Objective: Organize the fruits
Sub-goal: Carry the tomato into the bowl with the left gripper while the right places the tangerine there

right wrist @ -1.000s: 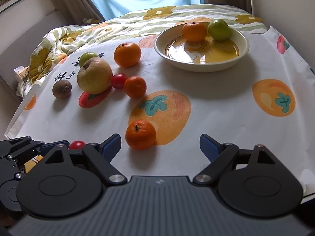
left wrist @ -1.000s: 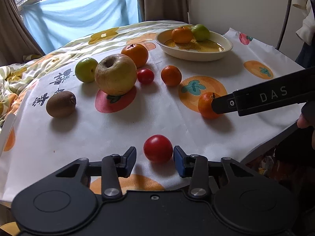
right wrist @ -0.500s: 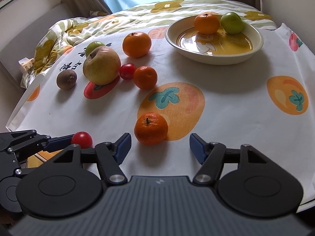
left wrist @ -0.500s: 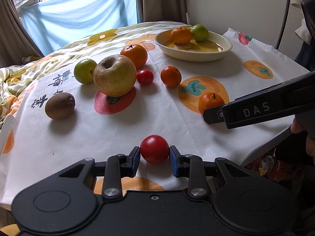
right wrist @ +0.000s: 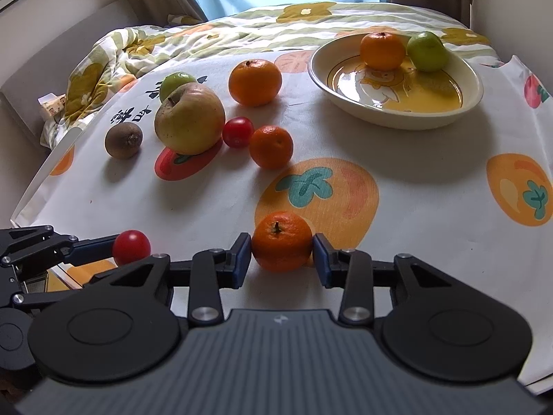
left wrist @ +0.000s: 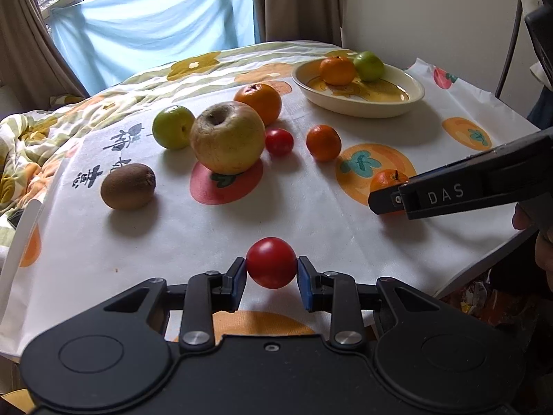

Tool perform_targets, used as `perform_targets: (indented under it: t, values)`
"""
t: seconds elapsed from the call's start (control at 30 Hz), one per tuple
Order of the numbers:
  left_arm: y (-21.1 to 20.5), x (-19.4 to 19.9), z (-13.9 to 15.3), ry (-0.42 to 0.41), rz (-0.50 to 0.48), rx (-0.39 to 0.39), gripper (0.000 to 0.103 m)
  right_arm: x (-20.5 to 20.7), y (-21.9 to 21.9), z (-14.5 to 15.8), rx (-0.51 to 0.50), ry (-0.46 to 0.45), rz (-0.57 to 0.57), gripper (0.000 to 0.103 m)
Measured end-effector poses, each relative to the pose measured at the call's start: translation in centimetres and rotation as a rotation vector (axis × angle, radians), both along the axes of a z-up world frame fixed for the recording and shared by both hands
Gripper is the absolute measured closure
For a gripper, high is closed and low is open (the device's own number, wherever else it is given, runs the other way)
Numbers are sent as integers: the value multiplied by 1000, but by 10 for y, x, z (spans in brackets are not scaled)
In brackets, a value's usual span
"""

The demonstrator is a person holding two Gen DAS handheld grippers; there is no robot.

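Observation:
My left gripper (left wrist: 271, 273) is shut on a red tomato (left wrist: 271, 262) near the table's front edge; the same tomato (right wrist: 131, 246) shows at lower left in the right wrist view. My right gripper (right wrist: 280, 254) is shut on a small mandarin (right wrist: 281, 240), which the left wrist view shows half hidden behind the gripper's finger (left wrist: 389, 180). A cream bowl (left wrist: 366, 108) at the back right holds an orange and a green fruit. Loose on the cloth lie a big yellow apple (left wrist: 226, 137), a kiwi (left wrist: 128, 185), a green fruit (left wrist: 172, 126), a large orange (left wrist: 258, 102), a second tomato (left wrist: 279, 141) and another mandarin (left wrist: 323, 142).
The table wears a white cloth with printed fruit (right wrist: 408, 180). A rumpled flowered blanket (right wrist: 114, 58) covers the far left end. Curtains and a blue sheet hang behind, and a wall stands to the right. A person's fingers (left wrist: 541, 242) show at the right edge.
Both grippers closed: the left onto the red tomato, the right onto the small mandarin. The tomato now sits a little off the cloth. Neither hand travelled much.

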State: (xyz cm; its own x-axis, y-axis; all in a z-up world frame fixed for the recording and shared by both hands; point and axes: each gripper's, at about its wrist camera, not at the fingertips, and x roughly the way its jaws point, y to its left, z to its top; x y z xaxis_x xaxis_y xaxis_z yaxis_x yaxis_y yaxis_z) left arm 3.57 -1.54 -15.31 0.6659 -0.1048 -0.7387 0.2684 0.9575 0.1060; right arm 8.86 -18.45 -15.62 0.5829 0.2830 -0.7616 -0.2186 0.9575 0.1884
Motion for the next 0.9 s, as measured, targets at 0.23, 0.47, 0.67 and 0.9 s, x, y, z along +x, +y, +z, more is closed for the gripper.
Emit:
perform_targets:
  t: [0.23,0.47,0.67,0.9]
  values:
    - [3,0,29,-32,10,-35,68,-2,-4,21,22,-21,-22,50]
    - [-6,4,75,-98,-12,-55,68,-6,-18,62,25,-46,-66,50]
    - [-21,21,103,-149,-68,-61,68,5,-41,93,7,-91,-118,50]
    - [-50,63,115,-159,-112,-79,68,34,-78,110,-2,-127,-165,50]
